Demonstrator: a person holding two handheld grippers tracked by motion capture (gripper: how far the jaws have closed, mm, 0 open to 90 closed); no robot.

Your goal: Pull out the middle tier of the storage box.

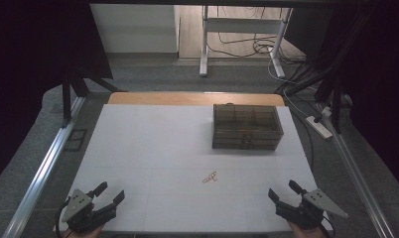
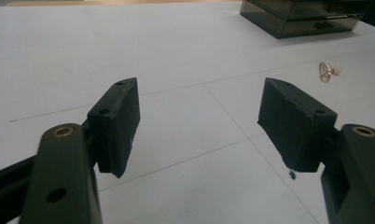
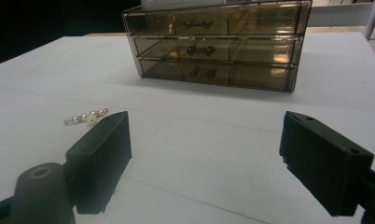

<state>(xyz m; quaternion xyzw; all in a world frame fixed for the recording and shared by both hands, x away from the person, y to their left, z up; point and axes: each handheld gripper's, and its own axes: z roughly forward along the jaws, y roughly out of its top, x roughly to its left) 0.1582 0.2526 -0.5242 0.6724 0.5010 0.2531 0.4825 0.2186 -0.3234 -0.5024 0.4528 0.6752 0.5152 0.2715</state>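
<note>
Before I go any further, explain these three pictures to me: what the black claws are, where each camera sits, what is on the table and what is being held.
There is no robot here. A person stands at the near edge of the table and holds a hand tool with two black jaws in each hand. The high view looks down from above: the left gripper is at bottom left, the right gripper at bottom right. The other two pictures come from cameras that ride on the tools, so the jaws rise from the bottom of each.

On the white table stand a smoky clear drawer box with three rows of drawers, all shut, and nearer the person a small beaded trinket, maybe jewellery; it is too small to tell.

Both grippers are open and hold nothing.
</note>
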